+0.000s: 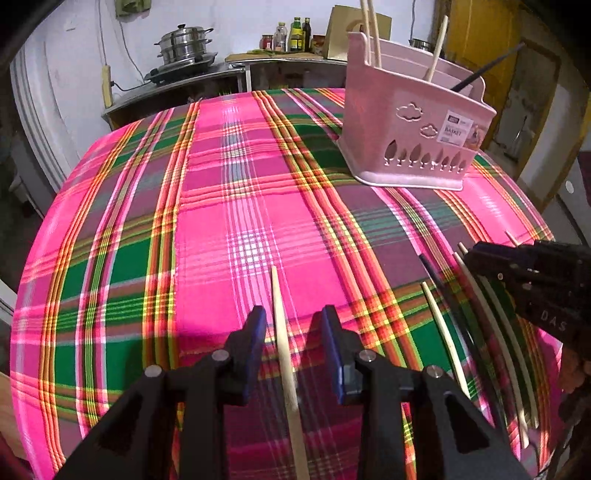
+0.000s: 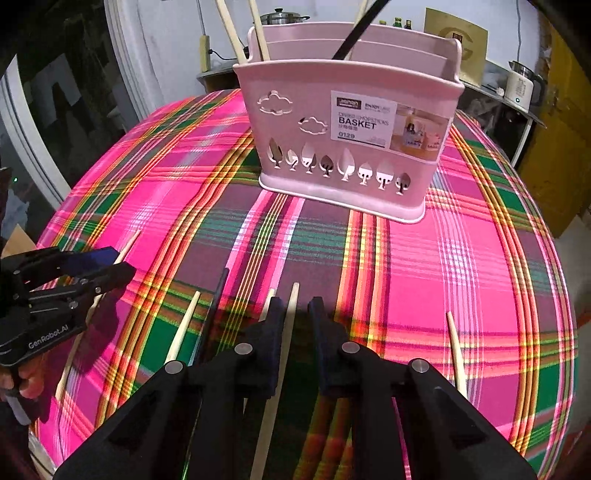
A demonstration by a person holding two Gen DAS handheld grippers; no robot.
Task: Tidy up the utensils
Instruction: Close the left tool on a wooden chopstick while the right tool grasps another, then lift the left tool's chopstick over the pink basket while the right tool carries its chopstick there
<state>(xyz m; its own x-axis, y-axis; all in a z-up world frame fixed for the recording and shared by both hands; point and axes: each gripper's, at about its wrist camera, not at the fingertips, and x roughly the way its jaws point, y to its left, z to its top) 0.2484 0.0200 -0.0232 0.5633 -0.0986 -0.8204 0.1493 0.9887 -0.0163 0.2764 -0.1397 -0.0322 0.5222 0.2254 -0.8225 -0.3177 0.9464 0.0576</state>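
Observation:
A pink chopstick basket [image 1: 410, 129] stands at the far right of the plaid table; it also shows in the right wrist view [image 2: 347, 140], with several chopsticks standing in it. My left gripper [image 1: 293, 321] is open, its jaws either side of a pale chopstick [image 1: 286, 365] lying on the cloth. My right gripper [image 2: 295, 314] is open around another pale chopstick [image 2: 277, 384] on the cloth. Several more pale chopsticks [image 1: 443, 332] and a black one [image 1: 448, 295] lie between the two grippers. One pale chopstick [image 2: 456, 350] lies to the right.
The plaid tablecloth [image 1: 221, 177] covers the table. A steel steamer pot [image 1: 184, 44] and bottles [image 1: 295, 33] stand on a counter behind. A kettle [image 2: 522, 85] stands at the back right. The table edge drops off on the left.

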